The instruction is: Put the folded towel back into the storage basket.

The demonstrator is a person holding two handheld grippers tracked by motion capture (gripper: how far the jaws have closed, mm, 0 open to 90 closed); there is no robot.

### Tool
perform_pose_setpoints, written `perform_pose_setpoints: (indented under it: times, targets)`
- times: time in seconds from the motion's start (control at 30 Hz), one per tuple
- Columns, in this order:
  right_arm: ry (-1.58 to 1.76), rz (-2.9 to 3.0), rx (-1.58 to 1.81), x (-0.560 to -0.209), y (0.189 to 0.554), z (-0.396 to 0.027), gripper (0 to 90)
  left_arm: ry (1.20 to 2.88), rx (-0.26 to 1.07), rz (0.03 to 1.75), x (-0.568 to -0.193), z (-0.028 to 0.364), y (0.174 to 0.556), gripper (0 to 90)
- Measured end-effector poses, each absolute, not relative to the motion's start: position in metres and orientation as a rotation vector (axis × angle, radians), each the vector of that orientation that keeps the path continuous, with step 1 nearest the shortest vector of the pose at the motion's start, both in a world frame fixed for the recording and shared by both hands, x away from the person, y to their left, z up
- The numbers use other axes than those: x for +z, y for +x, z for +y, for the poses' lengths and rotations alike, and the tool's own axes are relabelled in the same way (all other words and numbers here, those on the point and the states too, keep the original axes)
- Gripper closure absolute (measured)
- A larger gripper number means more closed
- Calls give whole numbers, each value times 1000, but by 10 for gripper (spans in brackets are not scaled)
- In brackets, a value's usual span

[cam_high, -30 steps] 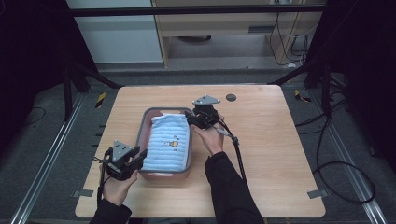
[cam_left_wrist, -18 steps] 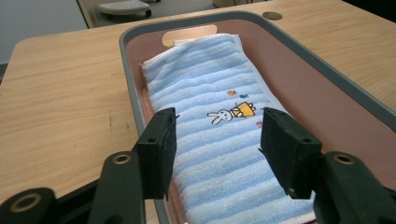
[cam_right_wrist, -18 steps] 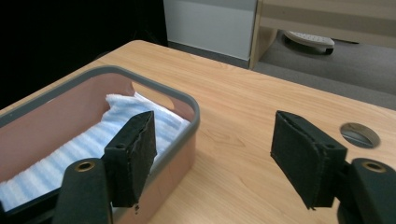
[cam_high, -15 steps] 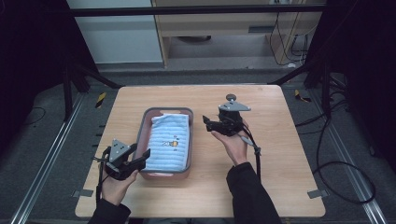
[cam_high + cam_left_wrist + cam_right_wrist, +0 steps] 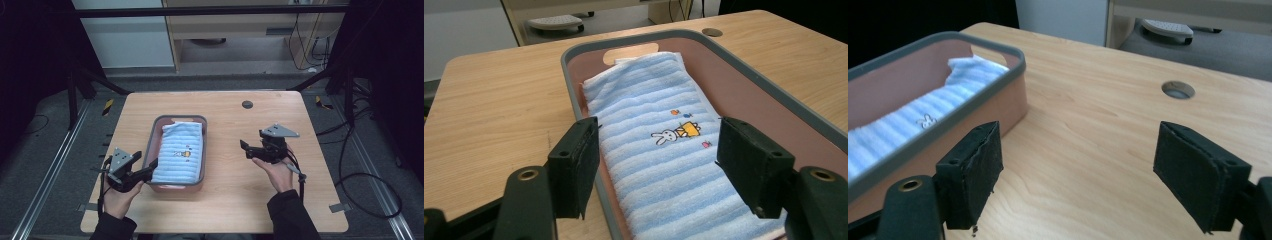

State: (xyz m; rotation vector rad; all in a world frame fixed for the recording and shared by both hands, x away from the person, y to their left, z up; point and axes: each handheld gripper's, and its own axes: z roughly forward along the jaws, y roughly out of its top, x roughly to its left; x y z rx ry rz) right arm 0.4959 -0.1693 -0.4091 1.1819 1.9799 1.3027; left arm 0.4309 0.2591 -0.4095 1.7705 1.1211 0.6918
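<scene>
I see the folded blue towel (image 5: 179, 152) lying in the tray (image 5: 201, 120). My left gripper (image 5: 150, 167), jaws just opened, straddles its near-left rim; my right gripper (image 5: 244, 147), jaws just opened, hangs empty over the surface (image 5: 235, 200).

Left gripper (image 5: 150, 166): black body, 2 black jaws, grey 3-cornered plate on top. A thin black cable trails from it beside the hand. In the left gripper view (image 5: 656, 165), each jaw ends in a rectangular black pad with a matt, slightly rough face; small screws sit along the pad edges, and each jaw arm carries 1 brass-coloured eyelet.

Right gripper (image 5: 243, 148): same build, black, grey 3-cornered plate on top, black cable running back along the wrist. In the right gripper view (image 5: 1075, 180), the pads are the same black rectangles with worn, fraying edges; 1 brass-coloured eyelet shows on the left jaw arm.

Person: dark long sleeves on both forearms, cuffs at the wrists.
</scene>
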Motion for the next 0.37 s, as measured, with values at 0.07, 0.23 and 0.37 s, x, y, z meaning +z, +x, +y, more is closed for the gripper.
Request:
perform_pose_setpoints:
  times: [0.07,0.23,0.37]
  targets:
    - [1189,1984,1305,-413,491,-179,193,1772,696,1130,-410,261,431,320]
    - [1217,1971,1291,-423,480,-202,191,1769,698,1139,-411,265,433,318]
    - [1237,1954,1285,-430,474,-216,189,1766,698,1144,-411,267,434,316]
